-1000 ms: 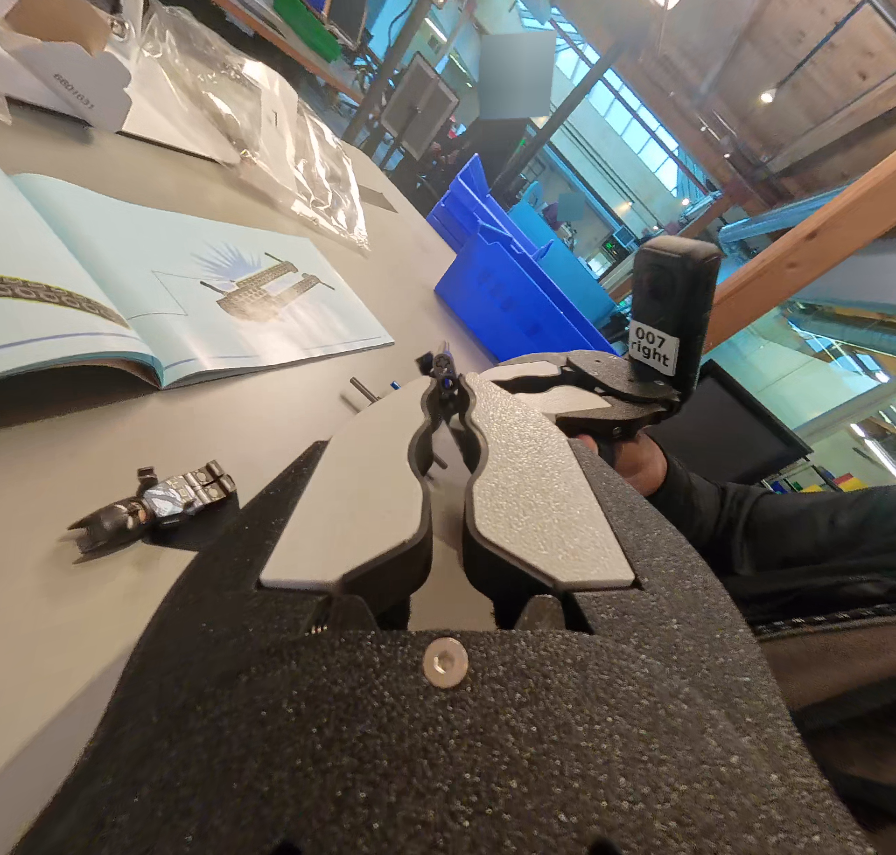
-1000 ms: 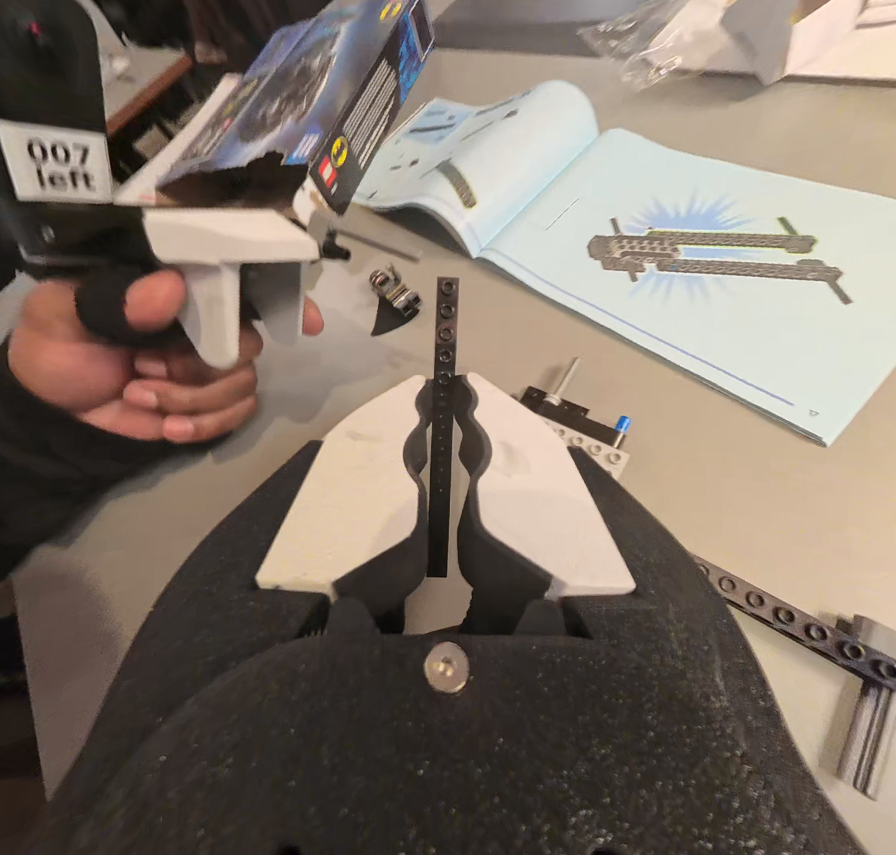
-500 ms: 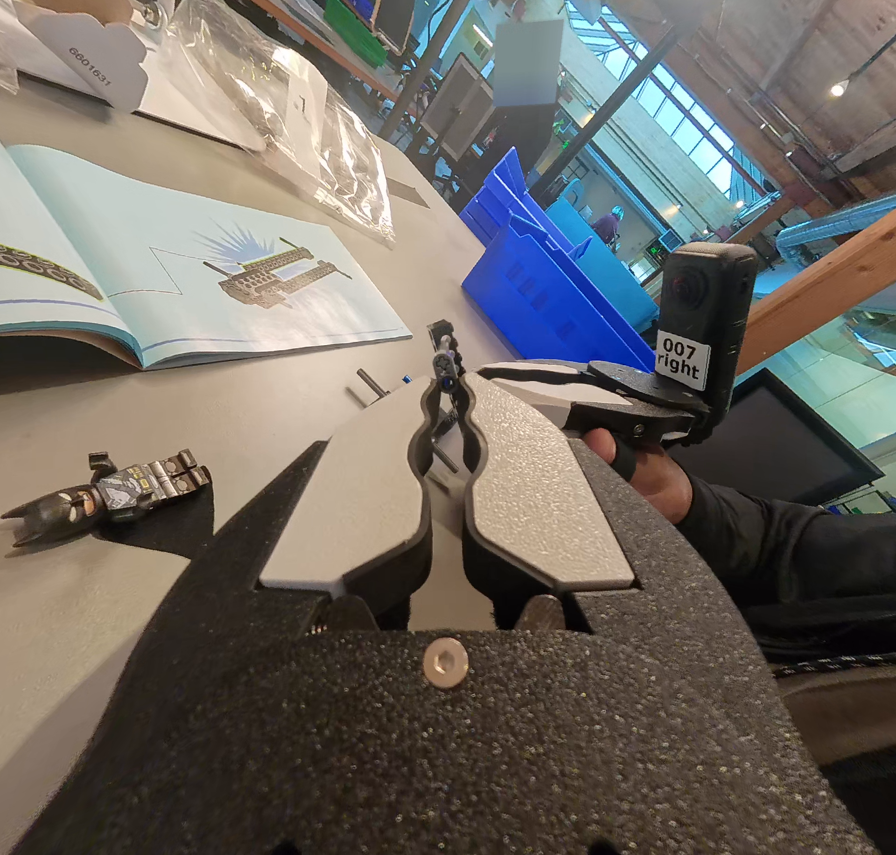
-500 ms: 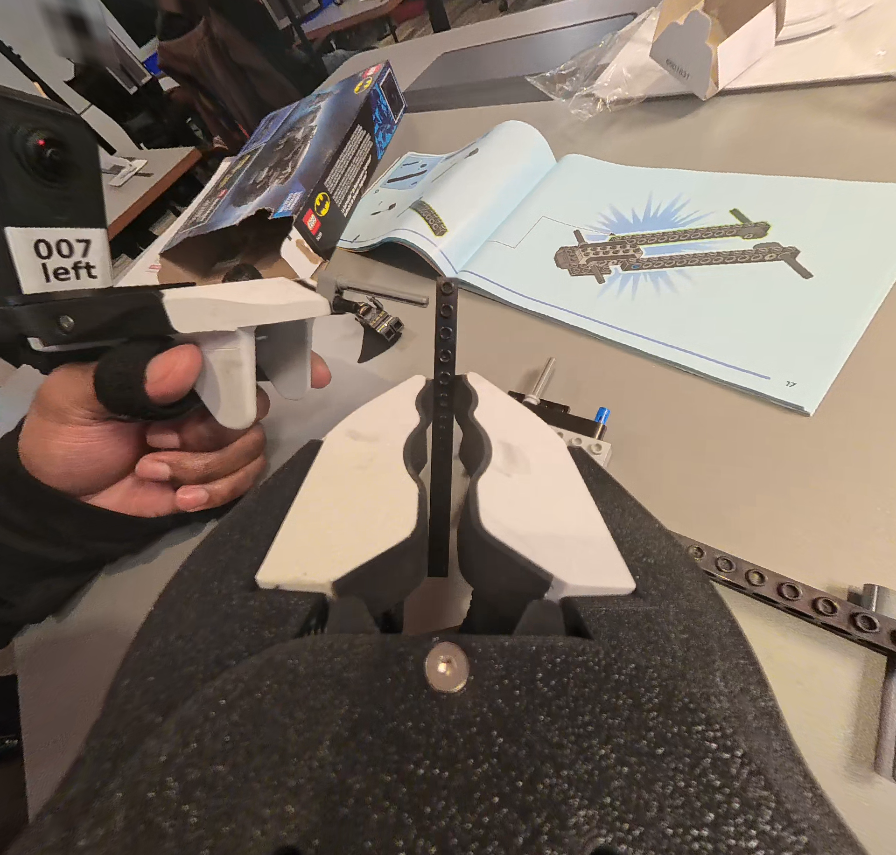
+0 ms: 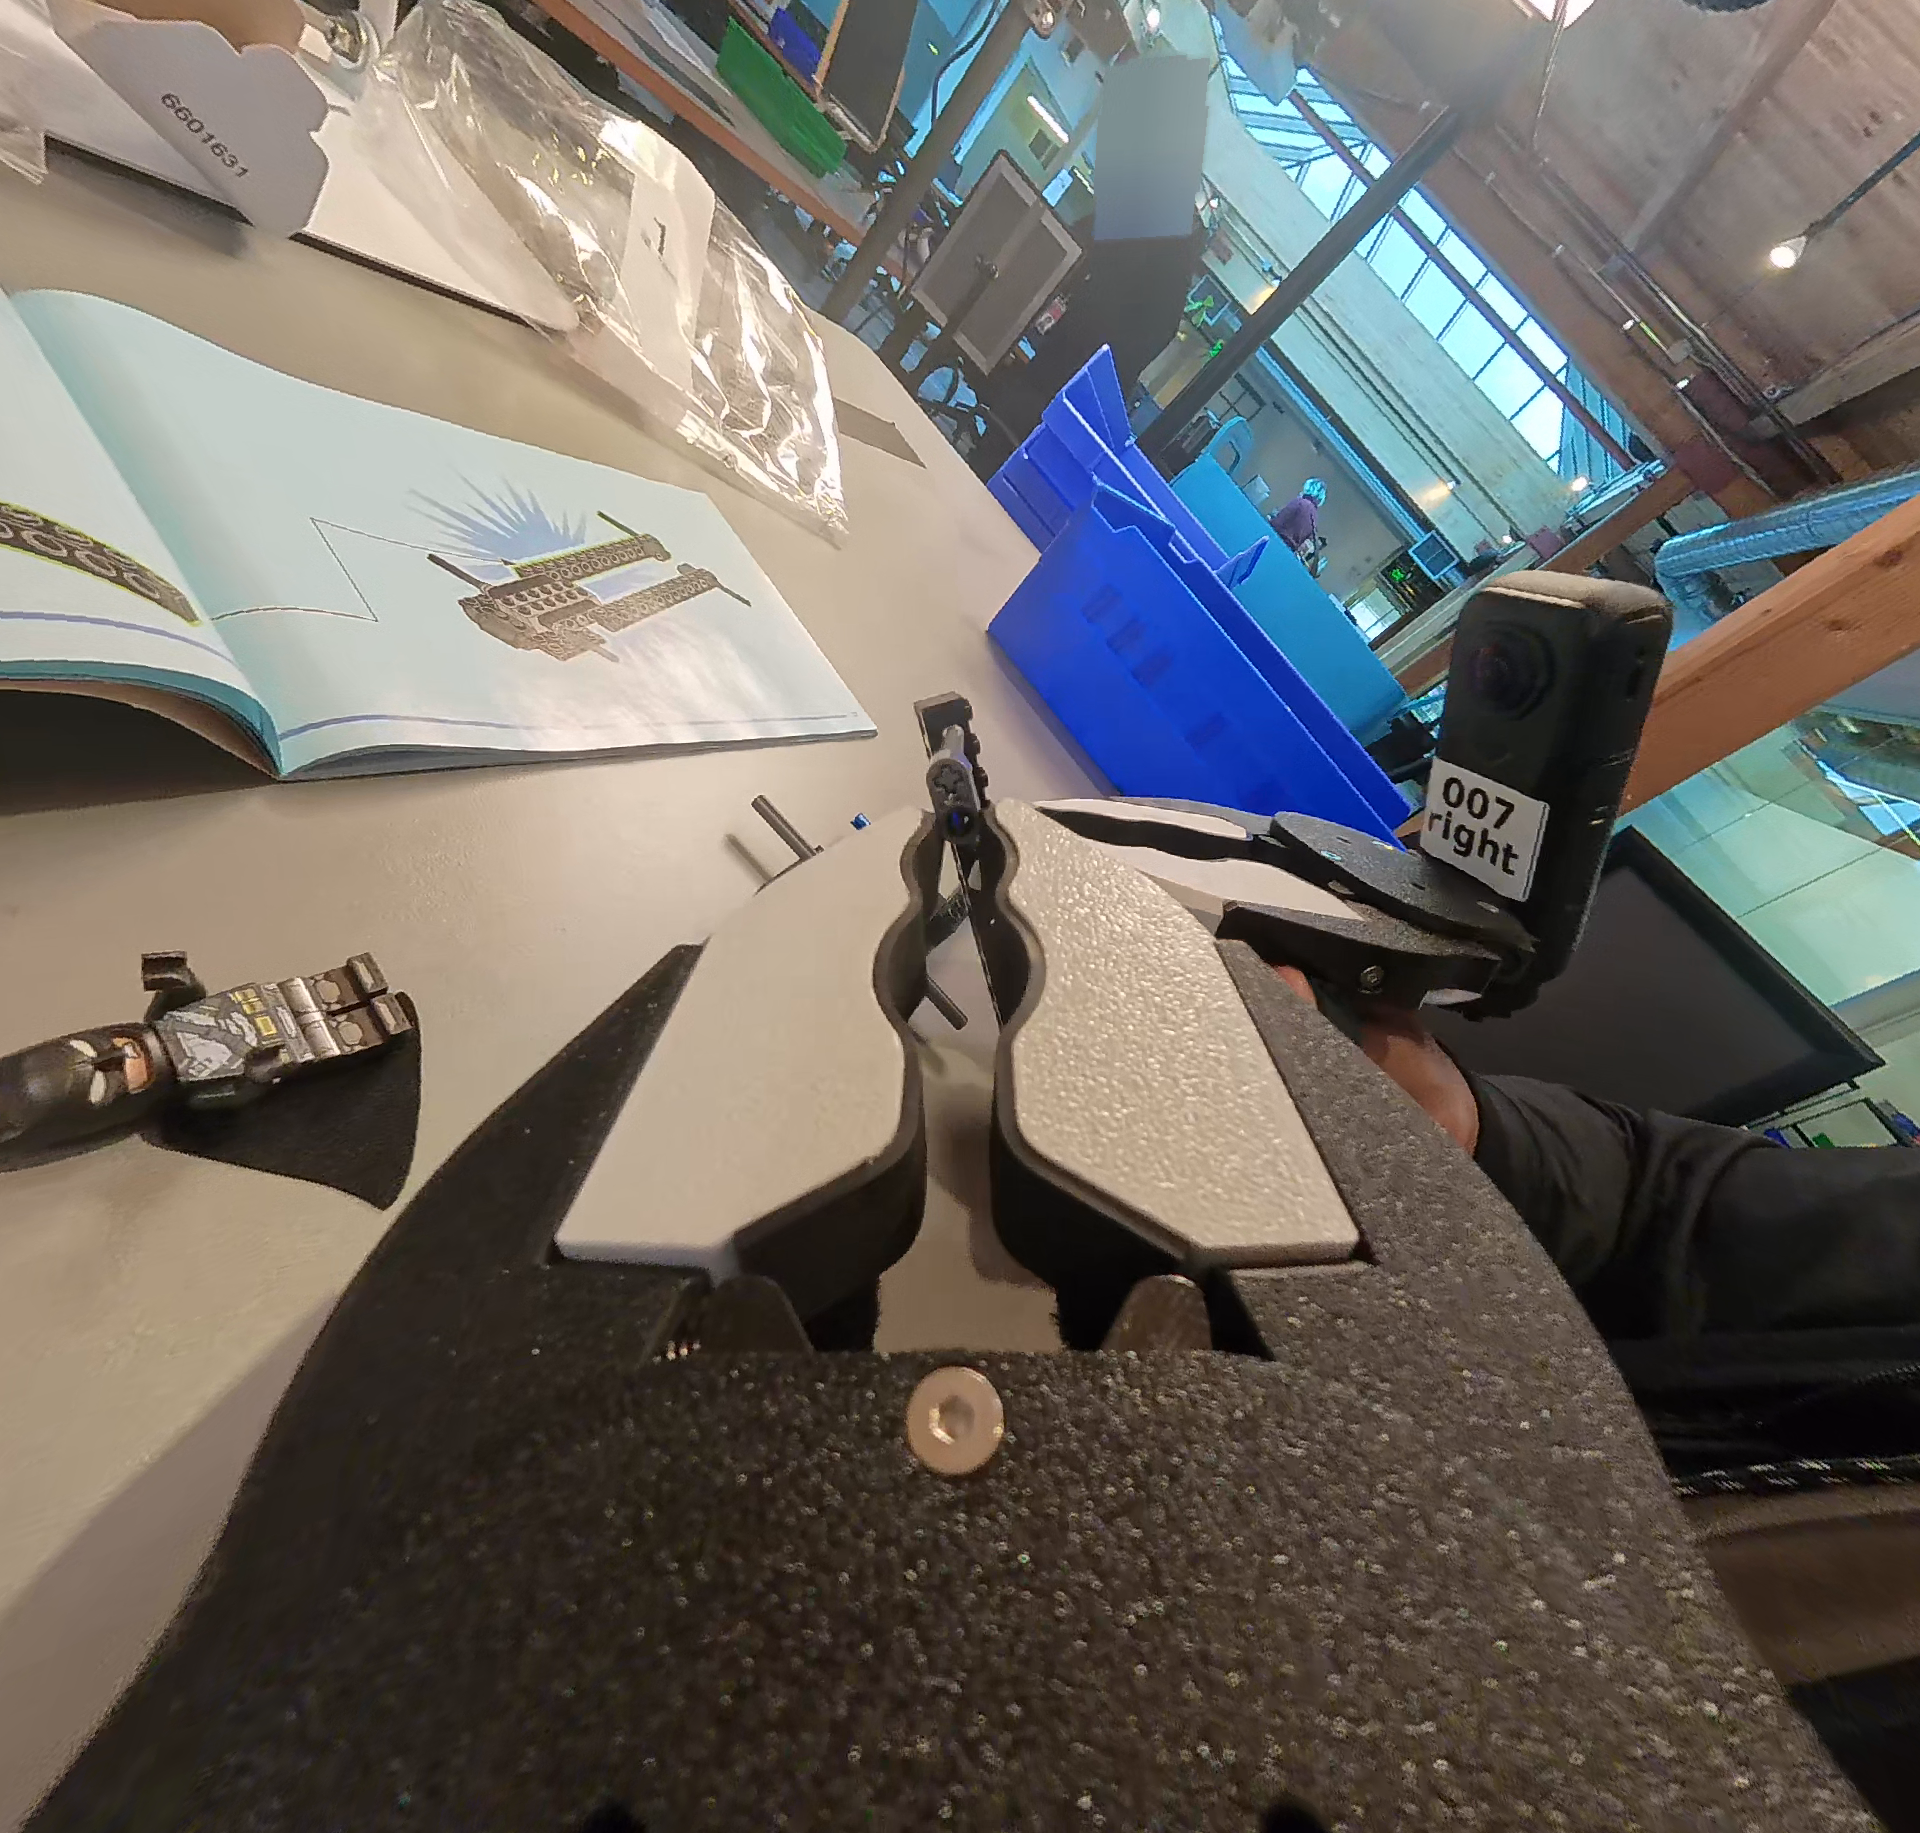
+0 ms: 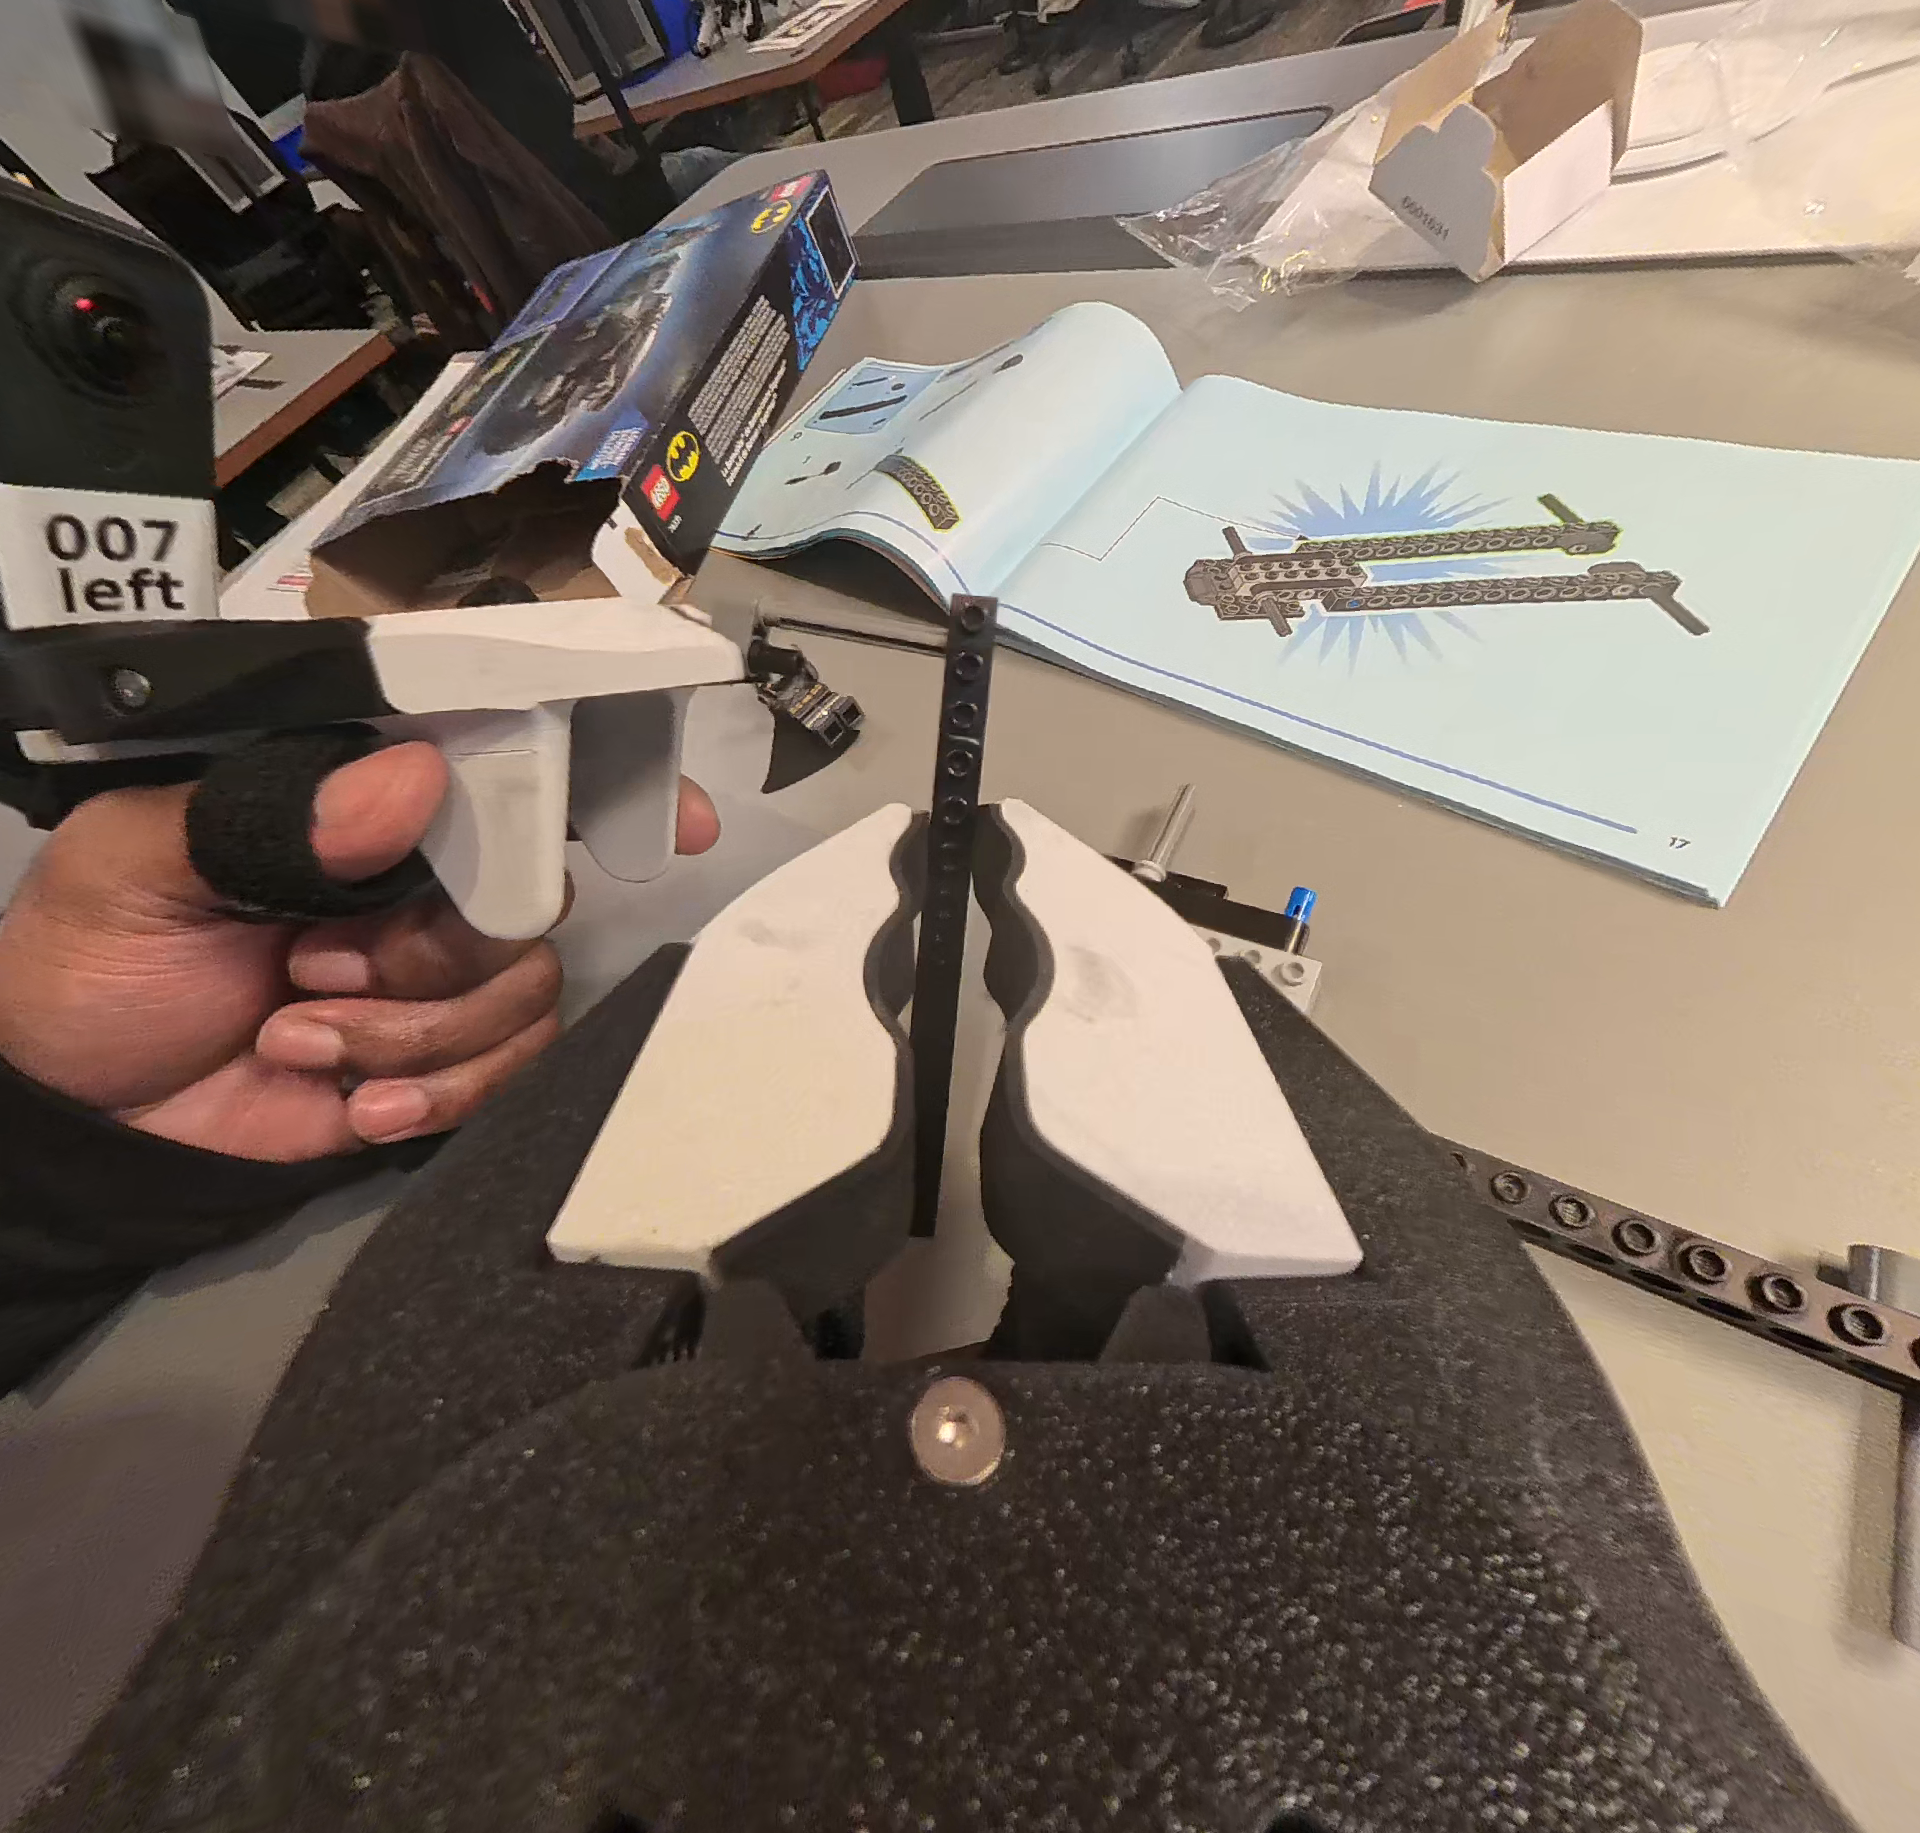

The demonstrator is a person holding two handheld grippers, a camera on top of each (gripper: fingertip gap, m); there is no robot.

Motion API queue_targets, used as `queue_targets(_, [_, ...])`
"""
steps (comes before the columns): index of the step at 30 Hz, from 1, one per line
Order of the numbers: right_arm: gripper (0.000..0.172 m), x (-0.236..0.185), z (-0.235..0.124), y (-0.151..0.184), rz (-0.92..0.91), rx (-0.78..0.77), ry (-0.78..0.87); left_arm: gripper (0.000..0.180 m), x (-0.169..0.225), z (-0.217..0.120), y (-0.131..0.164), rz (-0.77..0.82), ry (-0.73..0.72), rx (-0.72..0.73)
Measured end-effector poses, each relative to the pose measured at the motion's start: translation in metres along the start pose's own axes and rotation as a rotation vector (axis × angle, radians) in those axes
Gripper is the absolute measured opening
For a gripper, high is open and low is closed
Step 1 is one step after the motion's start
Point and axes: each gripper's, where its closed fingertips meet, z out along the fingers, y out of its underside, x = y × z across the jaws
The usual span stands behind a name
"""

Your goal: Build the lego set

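Right gripper (image 6: 951, 827): you have it nearly closed, pads pressed on a long black studded plate (image 6: 964, 703); left gripper (image 5: 956, 833) likewise, pinching a small dark connector (image 5: 951, 791), near that plate, above the open instruction booklet's (image 6: 1455, 692) table (image 5: 468, 879)

On my grey worktop (image 6: 1558, 1035) an open light-blue instruction booklet (image 6: 1403, 578) lies flat, with a torn-open dark blue box (image 6: 623, 401) beside its far page. Beyond it sit clear plastic bags (image 5: 665, 256) and a small white carton (image 6: 1496, 173). Blue bins (image 5: 1174, 661) stand at the worktop's edge, and a small dark toy figure (image 5: 208, 1035) lies on its back near me.
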Motion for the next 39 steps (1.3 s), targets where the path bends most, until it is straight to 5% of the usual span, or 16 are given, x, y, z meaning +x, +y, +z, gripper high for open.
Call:
queue_targets(21, [0.009,-0.007,-0.002,-0.004,-0.270,0.018,0.121,0.007,0.006,0.010,0.006,0.014,-0.047,0.026])
queue_targets(39, [0.009,-0.016,0.003,0.002,-0.211,-0.015,0.051,0.007,0.002,0.010,0.007,0.065,-0.113,0.020])
